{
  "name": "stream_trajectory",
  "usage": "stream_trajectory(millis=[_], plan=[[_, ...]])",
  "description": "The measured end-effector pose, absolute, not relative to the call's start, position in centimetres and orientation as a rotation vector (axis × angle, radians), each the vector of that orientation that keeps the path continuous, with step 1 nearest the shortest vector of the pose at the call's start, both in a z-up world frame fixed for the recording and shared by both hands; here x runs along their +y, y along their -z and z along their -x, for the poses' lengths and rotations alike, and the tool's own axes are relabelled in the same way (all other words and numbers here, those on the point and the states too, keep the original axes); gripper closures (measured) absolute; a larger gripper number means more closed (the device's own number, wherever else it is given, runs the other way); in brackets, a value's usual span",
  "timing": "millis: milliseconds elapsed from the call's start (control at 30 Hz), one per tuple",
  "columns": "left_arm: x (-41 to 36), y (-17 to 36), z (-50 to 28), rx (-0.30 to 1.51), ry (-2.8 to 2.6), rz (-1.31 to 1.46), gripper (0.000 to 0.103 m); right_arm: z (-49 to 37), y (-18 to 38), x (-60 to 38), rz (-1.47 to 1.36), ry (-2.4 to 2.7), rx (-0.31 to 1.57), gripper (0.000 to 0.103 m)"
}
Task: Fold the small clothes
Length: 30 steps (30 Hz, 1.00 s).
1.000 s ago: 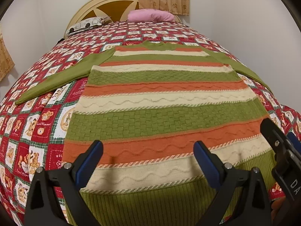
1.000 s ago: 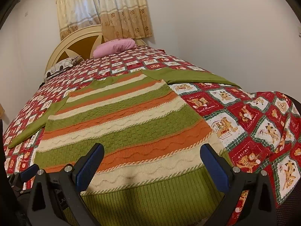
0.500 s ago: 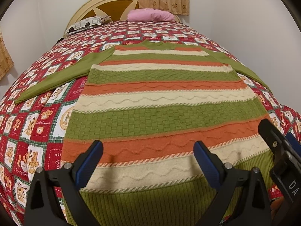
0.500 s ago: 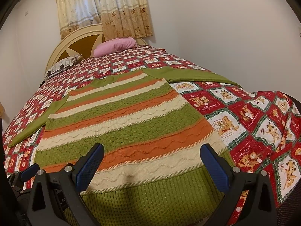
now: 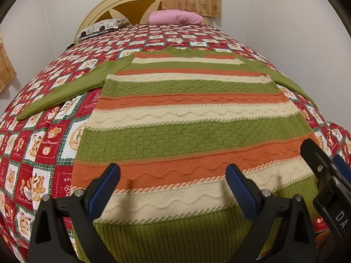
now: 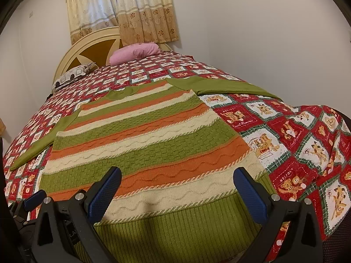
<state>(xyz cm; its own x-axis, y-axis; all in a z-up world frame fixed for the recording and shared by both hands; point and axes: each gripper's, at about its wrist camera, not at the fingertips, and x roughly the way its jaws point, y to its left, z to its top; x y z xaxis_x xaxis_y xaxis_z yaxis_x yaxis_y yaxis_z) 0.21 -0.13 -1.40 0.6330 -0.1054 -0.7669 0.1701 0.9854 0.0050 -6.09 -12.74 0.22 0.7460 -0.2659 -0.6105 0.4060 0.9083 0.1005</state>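
A striped knit sweater (image 5: 184, 118), green, orange and cream, lies flat on the bed with both green sleeves spread out; it also shows in the right wrist view (image 6: 149, 144). Its left sleeve (image 5: 65, 89) reaches out to the left, its right sleeve (image 6: 230, 86) to the right. My left gripper (image 5: 173, 186) is open and empty above the ribbed green hem. My right gripper (image 6: 177, 188) is open and empty above the same hem, a little to the right. The right gripper's body shows in the left wrist view (image 5: 324, 175).
The bed has a red patchwork quilt (image 5: 43, 144) with bear pictures. A pink pillow (image 5: 175, 17) and a patterned pillow (image 5: 101, 27) lie by the cream headboard (image 6: 87, 50). A white wall (image 6: 263, 32) runs close along the bed's right side. Curtains (image 6: 140, 11) hang behind.
Both grippers have drawn back and risen slightly, so the sweater sits a little lower in both views. Both stay open. The sweater has not moved.
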Motion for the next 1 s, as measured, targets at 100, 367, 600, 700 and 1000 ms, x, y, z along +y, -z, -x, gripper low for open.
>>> stream_trajectory(millis=[100, 367, 600, 700, 1000], plan=[[-0.13, 1.41, -0.2, 0.871, 0.158, -0.079, 0.004, 6.1, -0.16, -12.68, -0.235, 0.37, 0.631, 0.001], [0.01, 1.45, -0.19, 0.871, 0.159, -0.078, 0.004, 6.09, -0.14, -12.7, -0.235, 0.371, 0.631, 0.001], [0.02, 1.62, -0.16, 0.874, 0.159, -0.078, 0.004, 6.08, 0.14, -12.5, -0.235, 0.368, 0.639, 0.001], [0.11, 1.87, -0.1, 0.876, 0.158, -0.076, 0.004, 6.1, 0.2, -12.49, -0.235, 0.368, 0.642, 0.001], [0.22, 2.3, -0.36, 0.888, 0.161, -0.076, 0.004, 5.77, 0.3, -12.92, -0.234, 0.368, 0.66, 0.001]])
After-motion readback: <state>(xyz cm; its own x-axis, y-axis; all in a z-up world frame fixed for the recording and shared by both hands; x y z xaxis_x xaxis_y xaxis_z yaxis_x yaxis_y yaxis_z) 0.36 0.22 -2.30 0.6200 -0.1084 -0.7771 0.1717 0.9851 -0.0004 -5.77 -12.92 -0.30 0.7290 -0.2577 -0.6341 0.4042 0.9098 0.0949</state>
